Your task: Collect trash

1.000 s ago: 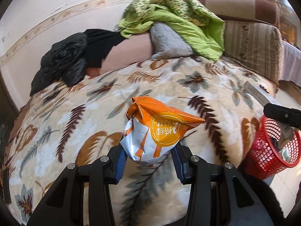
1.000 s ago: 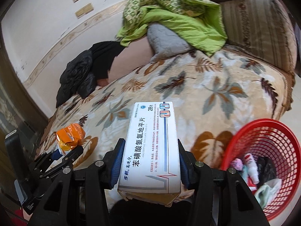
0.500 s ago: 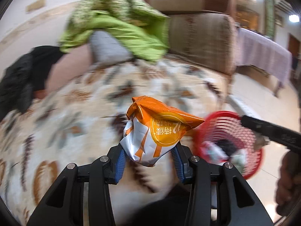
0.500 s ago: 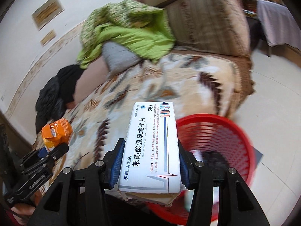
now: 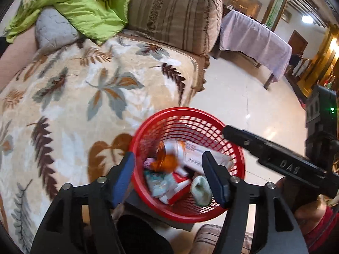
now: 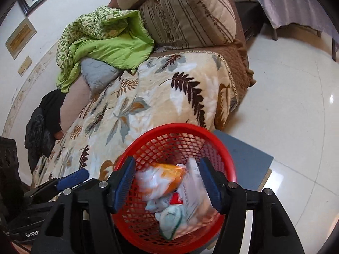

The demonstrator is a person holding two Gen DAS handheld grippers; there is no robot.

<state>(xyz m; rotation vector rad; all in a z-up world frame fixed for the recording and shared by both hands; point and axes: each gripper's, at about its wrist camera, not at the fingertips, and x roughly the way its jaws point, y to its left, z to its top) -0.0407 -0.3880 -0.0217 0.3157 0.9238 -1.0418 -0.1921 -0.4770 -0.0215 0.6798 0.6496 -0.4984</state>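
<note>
Item: one red mesh basket (image 5: 237, 148), standing on a grey-blue mat (image 6: 243, 154) on the pale tiled floor beside the sofa; we see the mat plainly only from the right wrist. Our left gripper (image 5: 171, 176) hangs over the basket with jaws wide apart and nothing between them; our right gripper (image 6: 167, 182) likewise, spread wide and empty. Contents, both blurred: one orange snack packet (image 5: 167, 160) near the middle of the heap, one white medicine box (image 5: 203, 158) just beside it on its right, touching the other litter. Other litter beneath: one pale green wad (image 5: 200, 188), several white and red pieces we cannot tell apart. Half a second ago each gripper was clamped on its item, the packet in the left and the box in the right; now both lie in the basket. Only the left view shows the cloth-covered table (image 5: 254, 40) and lit doorway at the back; only the right view shows the black garment (image 6: 40, 124) at the sofa's far end and two wall plates (image 6: 20, 38). Both show one leaf-patterned blanket (image 5: 84, 89), one green quilt (image 5: 84, 12), one grey cushion (image 5: 53, 31), one striped armrest (image 5: 175, 14). Each view catches the other gripper at its edge
</note>
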